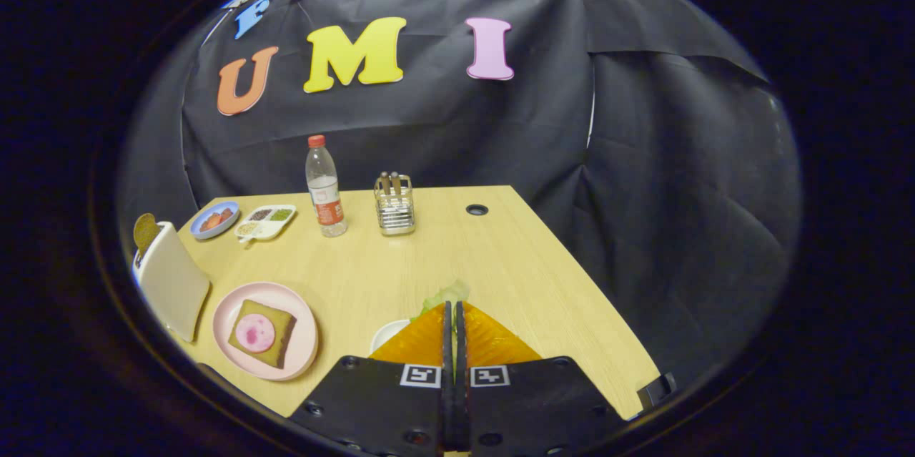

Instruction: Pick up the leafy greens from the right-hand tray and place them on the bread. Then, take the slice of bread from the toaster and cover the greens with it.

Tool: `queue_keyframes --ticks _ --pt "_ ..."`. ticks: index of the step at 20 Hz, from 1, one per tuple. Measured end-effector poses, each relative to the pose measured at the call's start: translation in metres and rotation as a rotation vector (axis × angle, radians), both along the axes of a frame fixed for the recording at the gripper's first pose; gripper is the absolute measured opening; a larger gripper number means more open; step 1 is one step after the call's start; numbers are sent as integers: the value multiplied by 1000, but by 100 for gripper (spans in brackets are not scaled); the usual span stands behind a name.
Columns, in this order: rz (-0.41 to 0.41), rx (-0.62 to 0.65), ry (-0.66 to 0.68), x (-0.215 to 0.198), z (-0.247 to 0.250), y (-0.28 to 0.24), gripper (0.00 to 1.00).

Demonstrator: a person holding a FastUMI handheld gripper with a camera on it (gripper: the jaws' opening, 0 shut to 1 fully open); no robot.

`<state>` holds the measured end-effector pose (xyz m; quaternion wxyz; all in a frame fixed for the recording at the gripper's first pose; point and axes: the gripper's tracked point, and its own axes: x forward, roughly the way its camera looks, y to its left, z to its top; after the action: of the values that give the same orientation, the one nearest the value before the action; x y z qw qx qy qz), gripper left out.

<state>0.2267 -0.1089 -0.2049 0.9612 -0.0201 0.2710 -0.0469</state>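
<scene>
My gripper (452, 305) is shut, its two fingers pressed together, and pale leafy greens (448, 293) poke out at the fingertips, pinched between them. Under the fingers, to their left, shows the rim of a white tray (388, 333). Further left on the wooden table (515, 264) sits a pink plate (304, 342) that carries a slice of bread (277, 317) topped with a round pink slice of meat (255, 332). A white toaster (171, 282) stands beyond the plate to the left, with a brown slice of bread (146, 229) sticking up out of its slot.
At the back of the table stand a water bottle (324, 189) and a wire holder (394, 205) with utensils. To their left lie a blue dish (214, 219) and a white divided tray (266, 221). The table's right edge runs close beside the fingers.
</scene>
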Motion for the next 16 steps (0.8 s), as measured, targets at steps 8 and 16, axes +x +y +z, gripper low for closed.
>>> queue_keyframes --ticks 8,16 --pt "-3 -21 26 1 -17 -12 1" --pt "-78 -38 102 17 -61 -67 43"
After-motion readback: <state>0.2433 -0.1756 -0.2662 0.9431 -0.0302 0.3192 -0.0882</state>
